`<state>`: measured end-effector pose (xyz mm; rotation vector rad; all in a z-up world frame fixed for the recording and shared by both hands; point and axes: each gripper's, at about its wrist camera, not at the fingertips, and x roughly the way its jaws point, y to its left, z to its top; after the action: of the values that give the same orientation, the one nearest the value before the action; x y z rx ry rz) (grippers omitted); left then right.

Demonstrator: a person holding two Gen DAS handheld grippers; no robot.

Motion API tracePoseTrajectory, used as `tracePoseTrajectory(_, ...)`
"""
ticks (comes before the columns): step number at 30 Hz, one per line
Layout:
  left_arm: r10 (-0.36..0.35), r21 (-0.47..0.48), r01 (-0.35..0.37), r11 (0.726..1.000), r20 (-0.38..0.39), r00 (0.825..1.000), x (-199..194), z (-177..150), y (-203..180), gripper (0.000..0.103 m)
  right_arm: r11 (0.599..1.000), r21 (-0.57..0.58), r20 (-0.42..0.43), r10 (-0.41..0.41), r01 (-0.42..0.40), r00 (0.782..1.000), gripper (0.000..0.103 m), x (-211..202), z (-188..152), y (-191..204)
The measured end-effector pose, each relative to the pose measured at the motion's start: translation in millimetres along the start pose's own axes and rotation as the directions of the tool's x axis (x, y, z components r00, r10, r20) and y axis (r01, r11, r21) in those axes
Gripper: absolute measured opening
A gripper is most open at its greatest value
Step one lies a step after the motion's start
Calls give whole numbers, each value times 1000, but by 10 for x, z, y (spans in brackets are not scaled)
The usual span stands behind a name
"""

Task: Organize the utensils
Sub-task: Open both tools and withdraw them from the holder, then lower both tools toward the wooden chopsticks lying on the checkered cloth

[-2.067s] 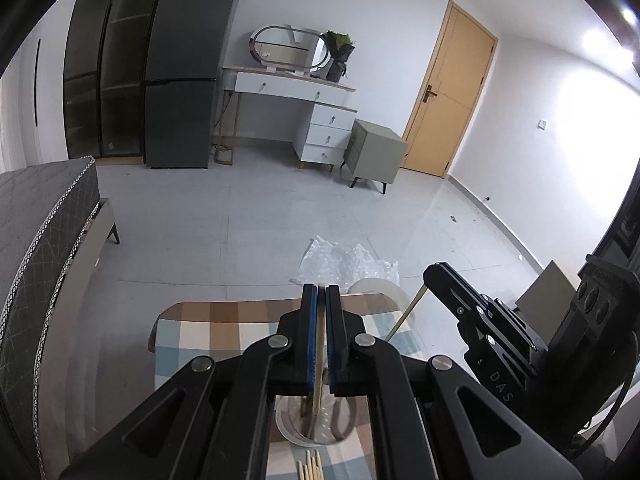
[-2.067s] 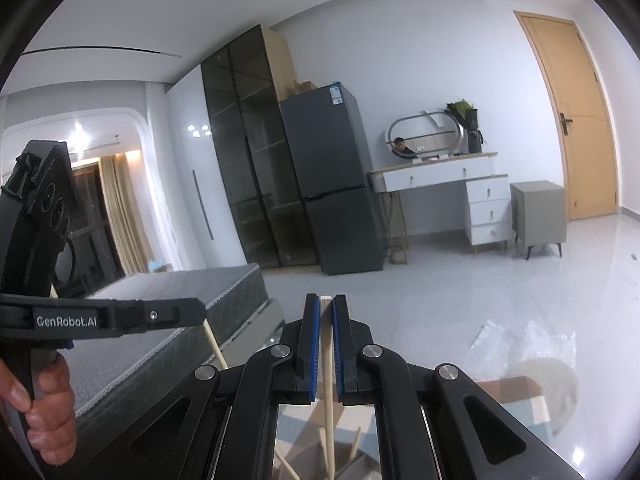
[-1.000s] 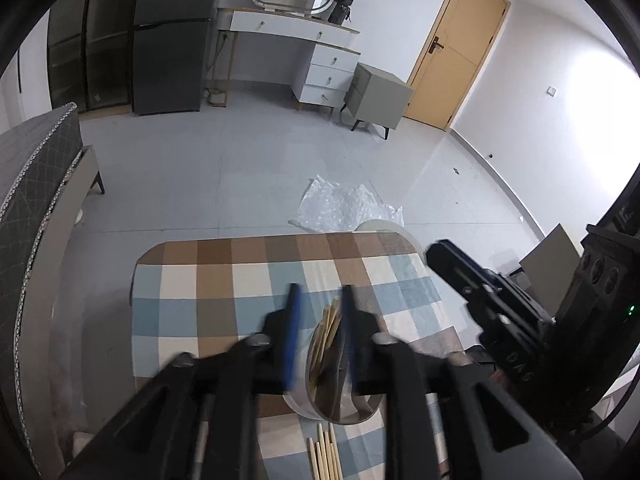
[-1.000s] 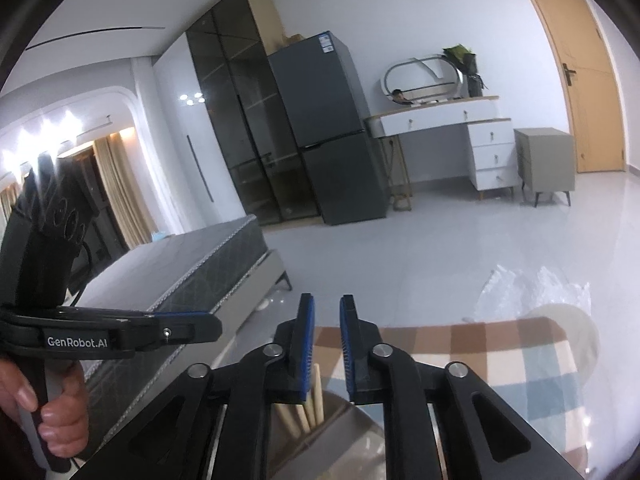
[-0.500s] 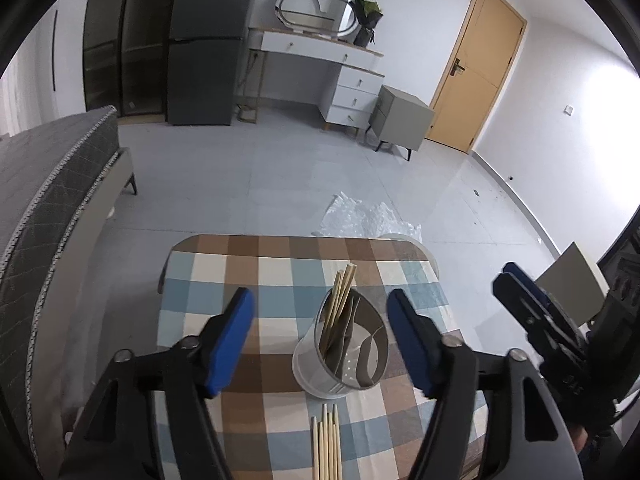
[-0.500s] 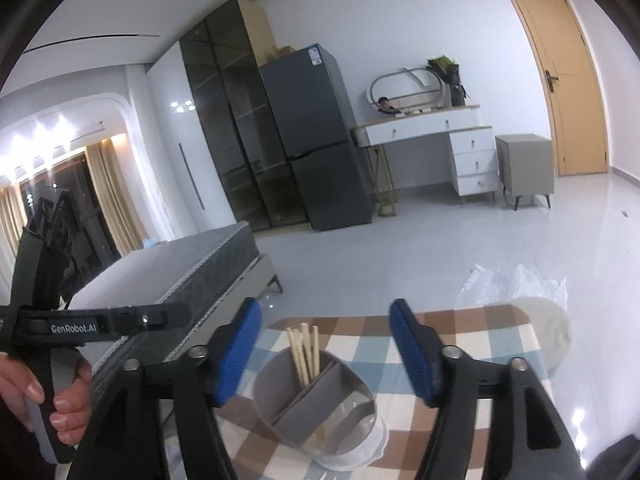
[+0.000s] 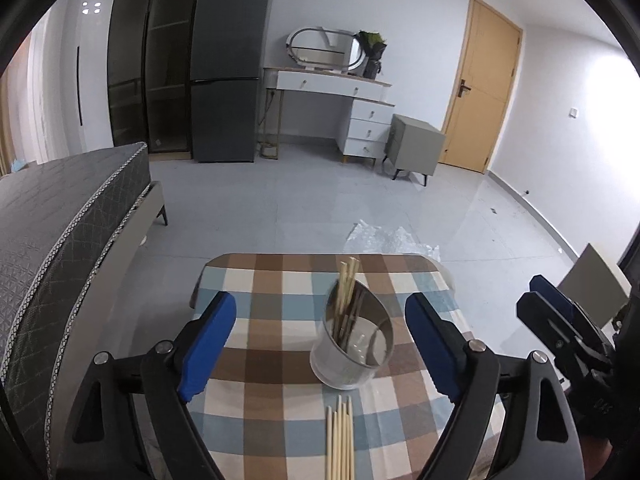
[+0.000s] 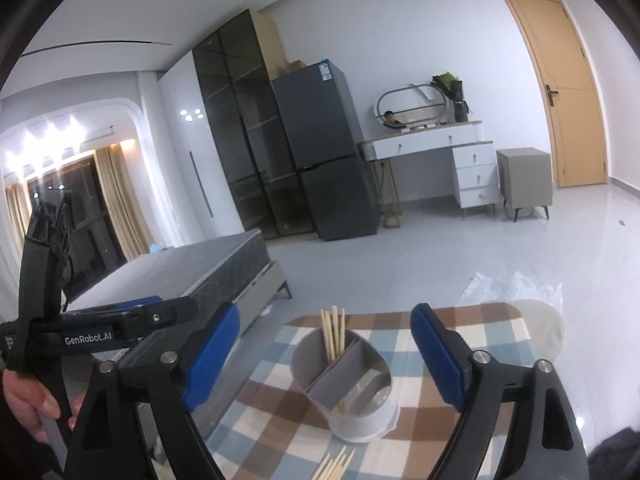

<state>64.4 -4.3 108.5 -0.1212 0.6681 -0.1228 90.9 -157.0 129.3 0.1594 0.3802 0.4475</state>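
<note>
A grey utensil holder (image 7: 352,350) with inner dividers stands on the checked tablecloth (image 7: 264,364). Several wooden chopsticks (image 7: 346,284) stand upright in its left compartment. More chopsticks (image 7: 340,440) lie flat on the cloth in front of it. My left gripper (image 7: 320,340) is open and empty, its jaws wide on either side of the holder, set back from it. In the right wrist view the holder (image 8: 346,376) holds the upright chopsticks (image 8: 332,334), loose chopsticks (image 8: 334,466) lie near the bottom edge, and my right gripper (image 8: 326,354) is open and empty.
The right gripper shows at the right edge of the left wrist view (image 7: 560,328); the left gripper (image 8: 100,328) shows at the left of the right wrist view. A bed (image 7: 52,216) stands left of the table. Crumpled plastic (image 7: 388,240) lies on the floor beyond the table.
Both grippers were shut on a chopstick over the holder. They opened, left the chopsticks standing in the holder, and pulled back and up from it.
</note>
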Motion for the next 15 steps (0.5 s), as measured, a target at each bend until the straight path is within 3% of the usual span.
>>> tracePoseTrajectory(8,64,21,-65,998,26,998,-63,-313,-27,87,1000,10,-21,-5,5,1000,98,-173,-354,52)
tracePoseTrajectory(15,86,13,-86,996,-26,996,93,-633,53,88,999,36,-61,-24,26,998,98,-247,-761,30)
